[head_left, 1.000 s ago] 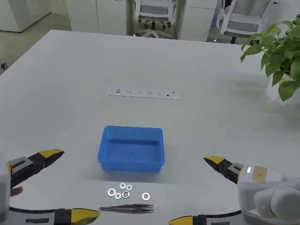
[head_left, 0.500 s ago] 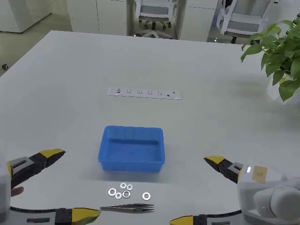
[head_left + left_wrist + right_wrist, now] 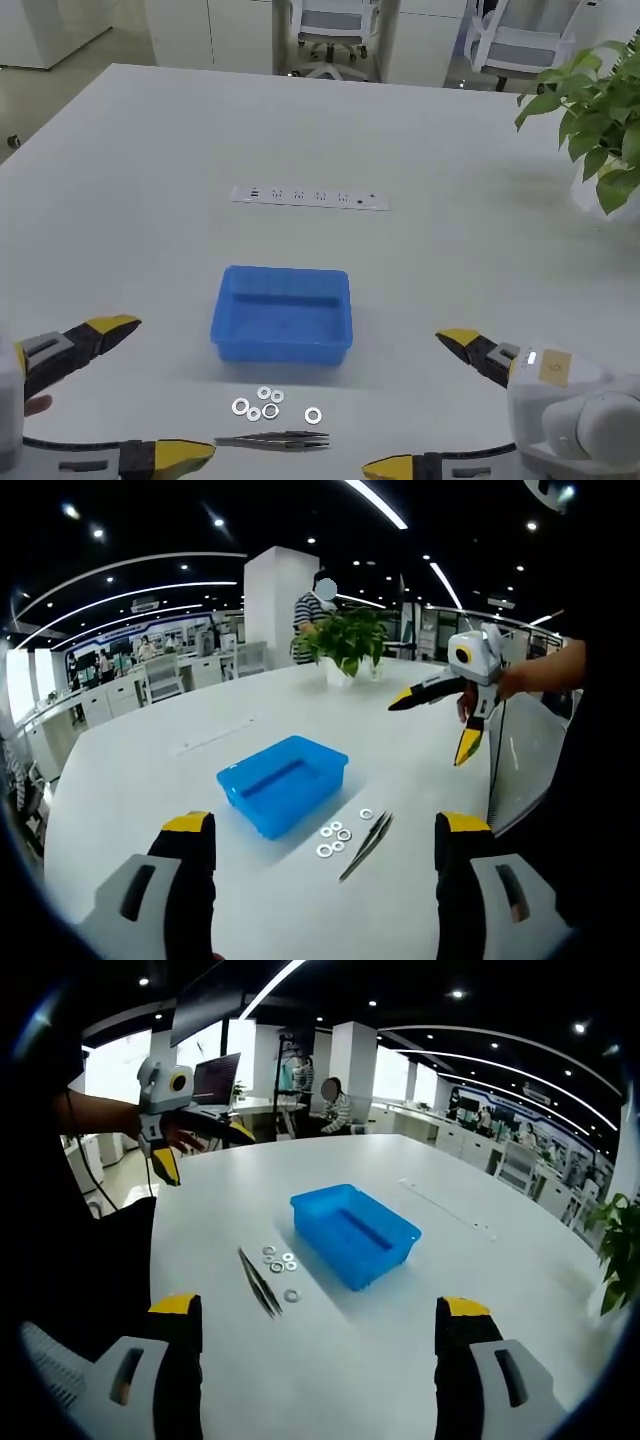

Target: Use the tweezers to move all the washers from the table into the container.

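Observation:
A blue container (image 3: 282, 315) (image 3: 283, 783) (image 3: 355, 1232) stands on the white table. Just in front of it lie several small steel washers (image 3: 262, 404) (image 3: 338, 834) (image 3: 278, 1258), one a little apart to the right. The tweezers (image 3: 272, 439) (image 3: 365, 844) (image 3: 260, 1282) lie flat on the table, nearest to me and close to the washers. My left gripper (image 3: 150, 390) (image 3: 326, 822) hovers open at the lower left with nothing in it. My right gripper (image 3: 420, 400) (image 3: 320, 1306) hovers open at the lower right, also with nothing in it. Each is well apart from the tweezers.
A white power strip (image 3: 308, 198) lies beyond the container. A leafy plant (image 3: 595, 110) stands at the table's right edge. Office chairs (image 3: 335, 30) stand past the far edge. The table (image 3: 150, 180) is bare around the container.

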